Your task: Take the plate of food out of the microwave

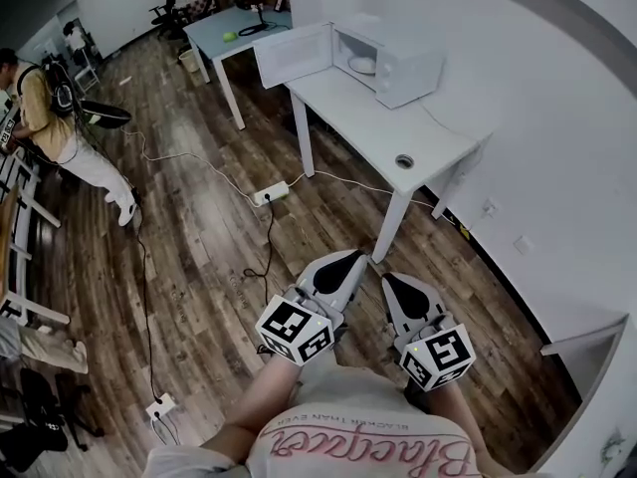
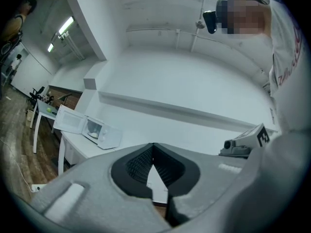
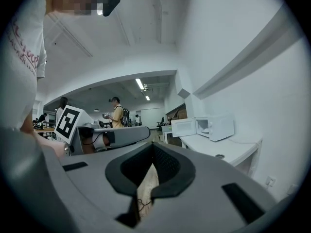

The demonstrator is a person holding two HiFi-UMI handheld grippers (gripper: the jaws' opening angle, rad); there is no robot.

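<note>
Left gripper (image 1: 350, 259) and right gripper (image 1: 391, 281) hang side by side at the person's waist, each with its jaws closed tip to tip on nothing, pointing out over the wooden floor (image 1: 209, 257). Ahead of both, well apart from them, stands the white desk (image 1: 418, 142), and at its far end the microwave (image 1: 390, 63) with its door (image 1: 293, 55) swung open to the left. Inside the cavity sits the plate (image 1: 363, 65), pale and too small to show its food. It lies straight ahead of the right gripper, which I judge slightly nearer; the left gripper lines up more with the open door.
</note>
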